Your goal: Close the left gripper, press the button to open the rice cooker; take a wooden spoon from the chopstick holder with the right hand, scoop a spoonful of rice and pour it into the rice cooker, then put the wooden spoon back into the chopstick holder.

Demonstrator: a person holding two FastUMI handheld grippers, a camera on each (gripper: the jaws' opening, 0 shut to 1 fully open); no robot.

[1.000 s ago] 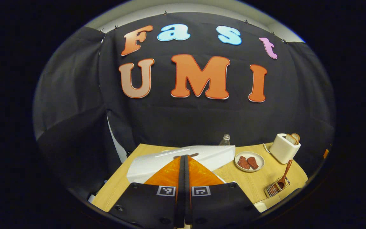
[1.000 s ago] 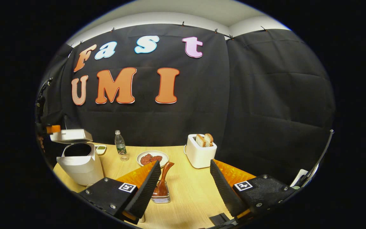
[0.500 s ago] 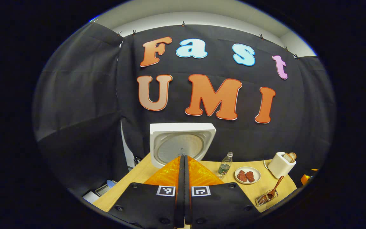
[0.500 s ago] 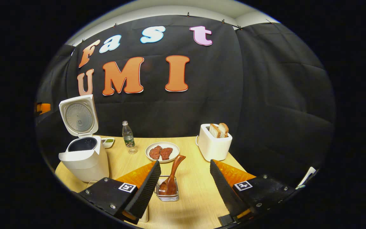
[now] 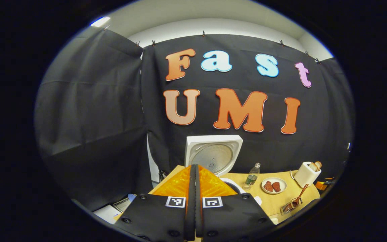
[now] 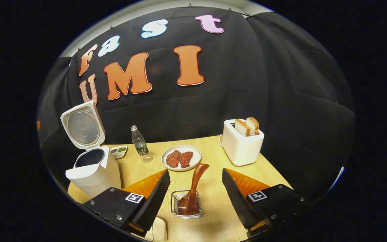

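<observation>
The white rice cooker (image 6: 92,168) stands at the table's left with its lid (image 6: 82,125) swung up and the dark pot open. In the left gripper view that lid (image 5: 213,154) rises just beyond my left gripper (image 5: 195,166), which is shut with nothing held. A wooden spoon (image 6: 193,188) leans in the wire chopstick holder (image 6: 186,205), handle pointing up and away. My right gripper (image 6: 195,176) is open, its fingers spread on either side of the spoon and apart from it. The same spoon (image 5: 297,198) and holder (image 5: 289,206) appear far right in the left gripper view.
A plate of red meat (image 6: 181,158), a small water bottle (image 6: 140,144) and a small dish (image 6: 119,152) sit mid-table. A white toaster with bread (image 6: 242,143) stands at the right. A pale object (image 6: 160,230) lies at the front edge under the right gripper.
The cooker lid sprang from nearly flat to fully upright. The left gripper pulled up and back from the cooker. The right gripper moved in over the holder, centring the spoon between its fingers.
</observation>
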